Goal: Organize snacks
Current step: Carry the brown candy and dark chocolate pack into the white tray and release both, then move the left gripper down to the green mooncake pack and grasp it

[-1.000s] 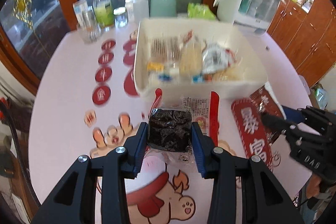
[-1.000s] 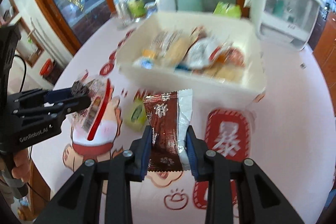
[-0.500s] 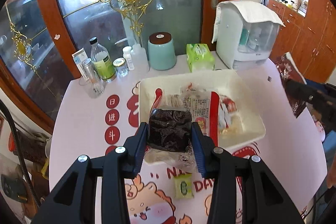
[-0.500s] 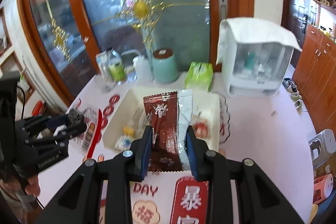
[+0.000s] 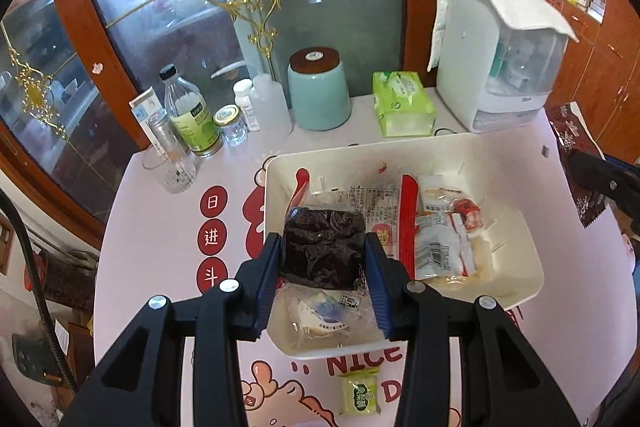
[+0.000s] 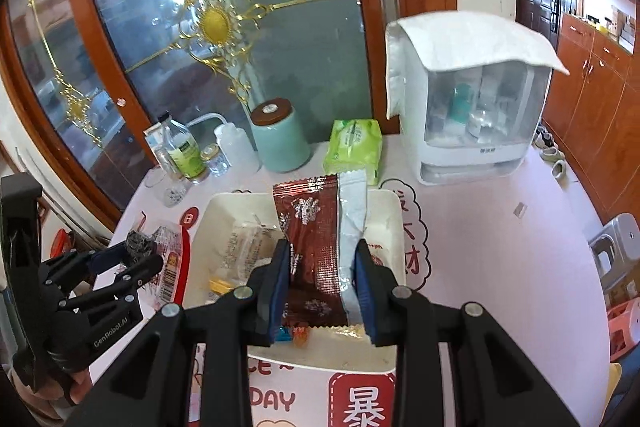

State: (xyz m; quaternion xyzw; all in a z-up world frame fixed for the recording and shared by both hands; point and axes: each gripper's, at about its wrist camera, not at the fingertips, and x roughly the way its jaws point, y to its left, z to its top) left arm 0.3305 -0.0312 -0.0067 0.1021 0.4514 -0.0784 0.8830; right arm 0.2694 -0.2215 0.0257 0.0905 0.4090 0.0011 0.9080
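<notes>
My left gripper (image 5: 324, 259) clamps dark snack pack (image 5: 324, 247), right gripper (image 6: 322, 279) clamps brown wrapper (image 6: 316, 239); next, drop both in bin (image 5: 516, 291).

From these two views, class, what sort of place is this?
Most likely a home dining area: a table with a cartoon-printed cover, a white bin of packaged snacks, a tissue pack and wooden cabinets along the wall.

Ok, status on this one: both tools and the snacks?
Left tool shut on dark snack pack, over white bin. Right tool shut on brown wrapper, above bin. Green candy remains on table. Nothing blocking.
</notes>
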